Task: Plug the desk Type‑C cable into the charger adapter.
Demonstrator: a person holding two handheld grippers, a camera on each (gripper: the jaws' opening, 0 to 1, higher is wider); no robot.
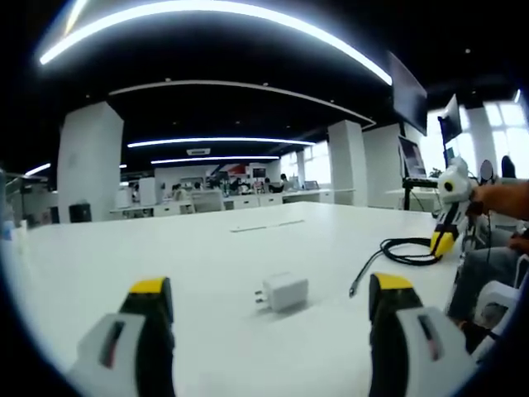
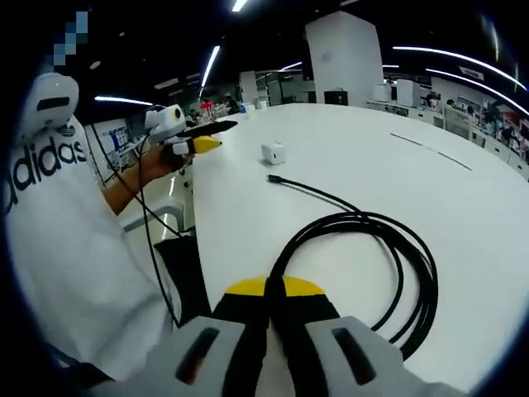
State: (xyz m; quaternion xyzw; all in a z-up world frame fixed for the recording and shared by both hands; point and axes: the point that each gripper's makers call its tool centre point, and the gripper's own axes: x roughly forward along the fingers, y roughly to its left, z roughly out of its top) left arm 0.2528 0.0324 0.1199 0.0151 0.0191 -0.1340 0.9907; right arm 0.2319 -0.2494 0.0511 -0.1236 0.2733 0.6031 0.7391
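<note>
Open-plan office w/ white pillars (image 1: 91,161), curved ceiling light strips (image 1: 215,10), white table (image 1: 207,256), bright windows (image 1: 517,136).

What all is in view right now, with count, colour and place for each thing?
Charger: one, white, lying on the table ahead of the left claw.
Cable: one, black, coiled on the table in front of the right claw, its free end stretched toward the charger.
Table: one, white, large, under everything.
Pillars: white, in the office beyond the table.
Ceiling lights: long white strips overhead.
Shirt: one, white with black lettering, on the person.
Left claw: yellow-tipped, jaws wide apart.
Right claw: yellow-tipped, jaws together.
</note>
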